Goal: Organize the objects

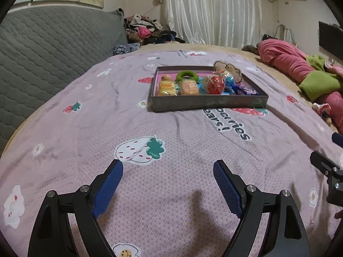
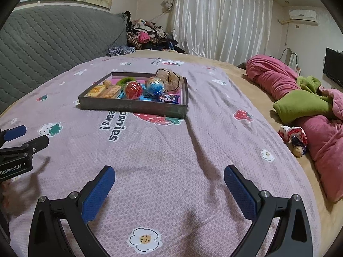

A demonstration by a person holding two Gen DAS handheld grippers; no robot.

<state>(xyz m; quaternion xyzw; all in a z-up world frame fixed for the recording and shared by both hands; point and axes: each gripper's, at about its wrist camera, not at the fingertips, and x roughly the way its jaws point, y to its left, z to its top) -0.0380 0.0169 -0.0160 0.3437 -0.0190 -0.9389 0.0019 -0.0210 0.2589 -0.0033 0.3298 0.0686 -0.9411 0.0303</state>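
A dark shallow tray (image 1: 205, 103) (image 2: 133, 107) with a pink floor sits on the pink strawberry-print bedspread (image 1: 150, 128) (image 2: 171, 150). In it lie yellow snack packs (image 1: 167, 88) (image 2: 96, 90), a green ring (image 1: 186, 75), a red ball (image 1: 214, 84) (image 2: 133, 90), a blue-white ball (image 2: 154, 85), wrapped sweets (image 2: 168, 97) and a beige plush (image 1: 229, 69) (image 2: 171, 79) at its far corner. My left gripper (image 1: 168, 165) is open and empty, well short of the tray. My right gripper (image 2: 169, 171) is open and empty, also short of it.
A grey quilted headboard (image 1: 47, 49) rises at the left. Pink and green bedding (image 2: 300, 98) is heaped at the right, with a small doll (image 2: 294, 139) beside it. A clothes pile (image 1: 148, 32) lies at the back by white curtains.
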